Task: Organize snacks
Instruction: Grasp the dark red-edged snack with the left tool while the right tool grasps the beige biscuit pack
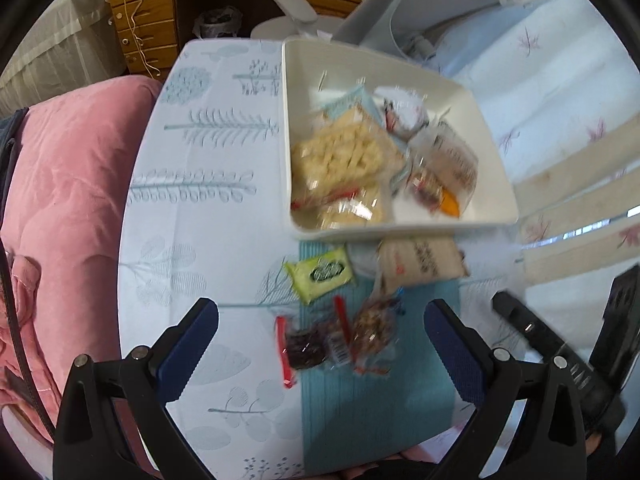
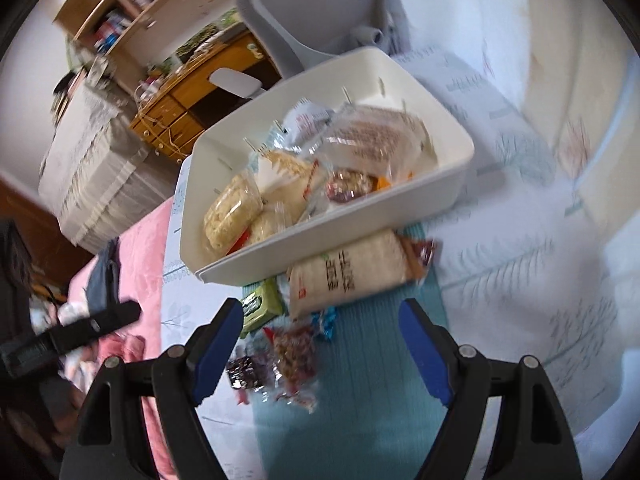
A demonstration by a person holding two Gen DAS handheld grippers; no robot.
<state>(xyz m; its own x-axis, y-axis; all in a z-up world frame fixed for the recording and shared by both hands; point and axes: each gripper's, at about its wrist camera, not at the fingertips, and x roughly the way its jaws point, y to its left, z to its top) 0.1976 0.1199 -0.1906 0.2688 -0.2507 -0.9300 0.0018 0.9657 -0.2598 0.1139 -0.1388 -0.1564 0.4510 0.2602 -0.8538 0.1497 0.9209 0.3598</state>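
Observation:
A white bin (image 1: 496,152) (image 2: 320,248) on the table holds several wrapped snacks, among them pale rice-cracker packs (image 1: 344,156) (image 2: 232,212). In front of it on a teal mat (image 1: 372,408) (image 2: 360,408) lie a green packet (image 1: 320,272) (image 2: 260,304), a beige packet with dark lettering (image 1: 420,264) (image 2: 352,272), a dark snack bar (image 1: 306,346) (image 2: 244,368) and a nut bar in clear wrap (image 1: 372,328) (image 2: 296,354). My left gripper (image 1: 320,344) is open and empty above the two bars. My right gripper (image 2: 324,340) is open and empty above them too.
The table has a pale leaf-print cloth (image 1: 208,184) (image 2: 520,264). A pink blanket (image 1: 68,184) (image 2: 132,264) lies to the left. A white chair (image 1: 424,20) (image 2: 320,8) stands behind the bin, with a wooden drawer unit (image 1: 148,28) (image 2: 176,120) farther back.

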